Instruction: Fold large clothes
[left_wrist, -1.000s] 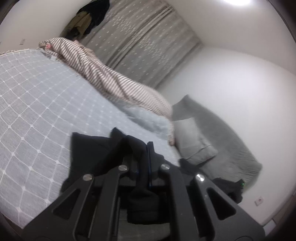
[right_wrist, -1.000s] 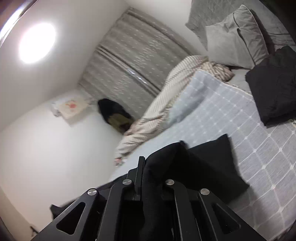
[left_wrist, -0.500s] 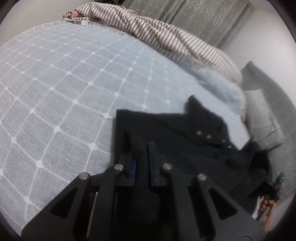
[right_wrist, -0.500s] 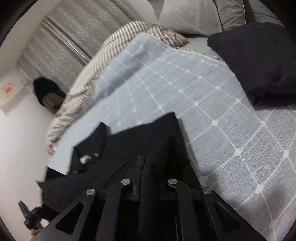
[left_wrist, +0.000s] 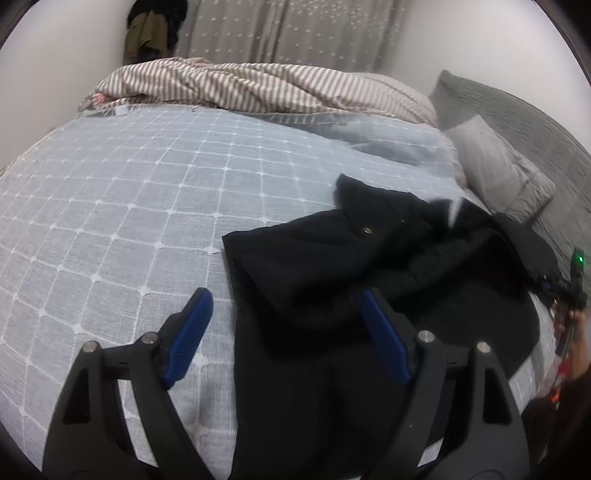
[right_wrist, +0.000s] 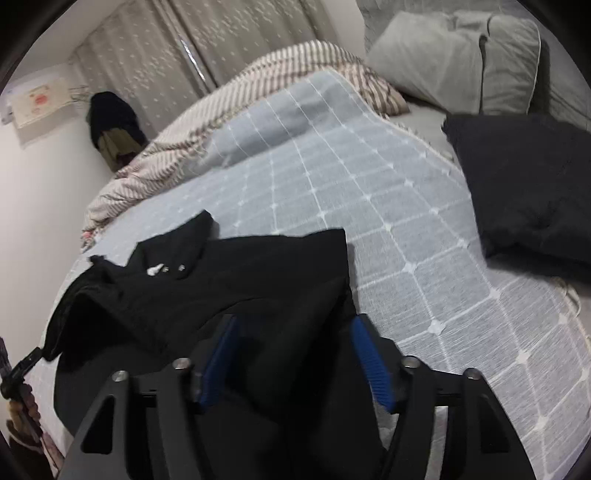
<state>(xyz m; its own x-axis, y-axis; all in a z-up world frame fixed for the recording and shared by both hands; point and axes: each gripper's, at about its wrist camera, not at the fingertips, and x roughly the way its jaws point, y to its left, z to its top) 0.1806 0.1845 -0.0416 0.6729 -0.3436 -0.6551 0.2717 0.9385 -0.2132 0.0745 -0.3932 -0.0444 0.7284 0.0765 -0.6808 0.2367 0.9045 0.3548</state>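
Both grippers have dropped down toward the bed since a second ago and let go: back then each had a pinch of black fabric clamped tight, now the jaws have just been opening and stand released. Left gripper (left_wrist: 284, 332) hangs over the left edge of the black coat (left_wrist: 332, 280), blue pads (left_wrist: 188, 336) spread wide, one over bare bedspread, the other over the cloth, neither pressing on anything. Right gripper (right_wrist: 295, 350) is the same deal, jaws apart with a fold of the coat (right_wrist: 236, 280) lying loose between the blue pads (right_wrist: 369, 365), not squeezed.

So the coat now lies flat-ish on the near part of the bed, by the near edge, on the light blue grid-pattern bedspread (left_wrist: 110, 206). It's rumpled, collar end with a brass snap (left_wrist: 366, 230) pointing toward the far side.

Other stuff: striped duvet (left_wrist: 258, 88) bunched along the far edge of the bed, grey pillow (right_wrist: 454, 55) at the head end, a dark folded garment (right_wrist: 528, 184) sitting on the bedspread well apart from the coat. Spotted curtains (left_wrist: 295, 33) behind.
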